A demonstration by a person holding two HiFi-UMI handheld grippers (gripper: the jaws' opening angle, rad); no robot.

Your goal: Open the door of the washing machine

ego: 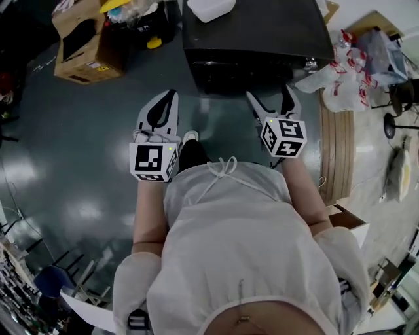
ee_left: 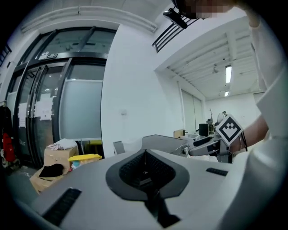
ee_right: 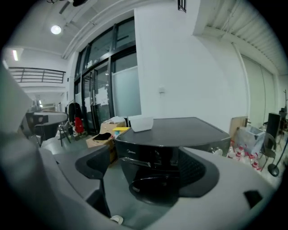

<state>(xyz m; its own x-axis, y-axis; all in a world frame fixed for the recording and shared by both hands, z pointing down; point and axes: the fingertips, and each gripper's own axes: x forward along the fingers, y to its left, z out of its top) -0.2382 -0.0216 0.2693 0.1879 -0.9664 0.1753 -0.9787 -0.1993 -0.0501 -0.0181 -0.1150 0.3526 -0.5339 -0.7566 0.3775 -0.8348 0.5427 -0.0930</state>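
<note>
The dark washing machine [ego: 262, 39] is standing on the floor directly in front of the person, with its front side facing them. Its round door [ee_right: 155, 186] is sitting low on that front and is looking shut, so I judge the task is not yet begun.

A cardboard box [ego: 82, 46] is lying to the left of the machine and plastic bags [ego: 340, 78] are leaning at its right corner.

The person is holding both grippers at waist height, well apart from the machine. The right gripper [ego: 270, 97] is pointing at the door with its jaws spread and nothing between them, probably because it is being prepared to reach for the door. The left gripper [ego: 169, 98] is having its jaws pressed together on nothing and is aiming past the machine's left side, so it seems to be only waiting.

A small white container [ego: 209, 8] is resting on the machine's top.
</note>
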